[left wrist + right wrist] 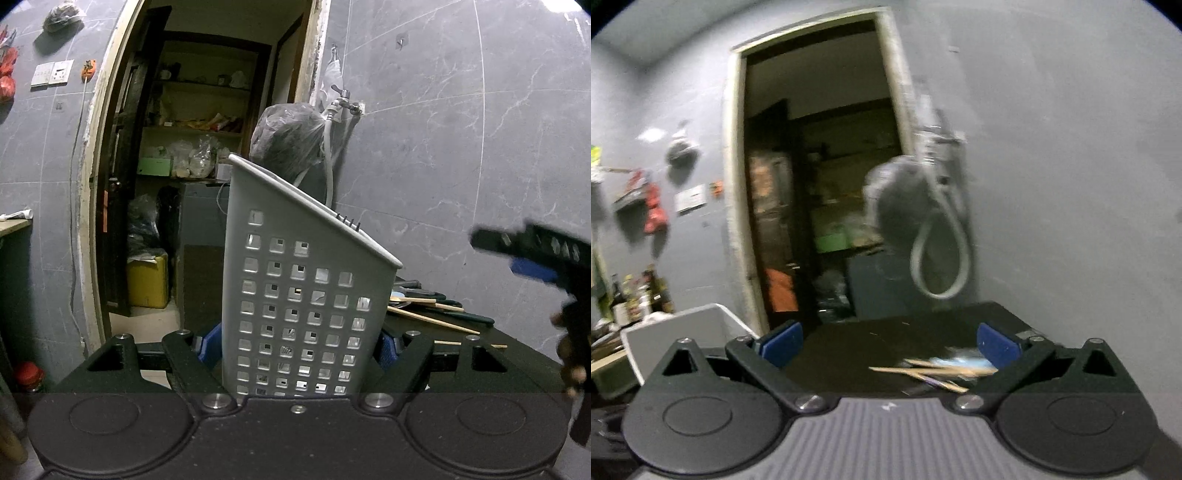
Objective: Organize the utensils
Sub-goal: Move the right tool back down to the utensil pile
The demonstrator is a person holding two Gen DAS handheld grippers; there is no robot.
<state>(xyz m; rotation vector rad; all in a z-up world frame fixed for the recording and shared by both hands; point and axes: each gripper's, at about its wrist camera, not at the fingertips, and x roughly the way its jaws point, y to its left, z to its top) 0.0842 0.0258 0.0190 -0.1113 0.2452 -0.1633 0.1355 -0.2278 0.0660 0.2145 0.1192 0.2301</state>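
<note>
A grey perforated utensil holder [295, 295] stands upright between the blue pads of my left gripper [295, 345], which is shut on its lower part. A fork's tines [349, 221] poke above its slanted rim. Loose utensils [439, 306] with dark green handles and wooden chopsticks lie on the dark table to its right. My right gripper [532, 254] shows at the right edge of the left wrist view, held by a hand. In the right wrist view, that gripper [890, 345] is open and empty, with chopsticks [923, 373] and a pale blue utensil lying ahead of it. The holder [683, 332] appears at its left.
An open doorway [199, 147] into a cluttered storeroom lies behind the table. A tap with a grey hose [340, 107] and a plastic-wrapped bundle [288, 136] sit against the grey tiled wall. The dark table [886, 332] ends near the wall. Bottles [639, 291] stand at the far left.
</note>
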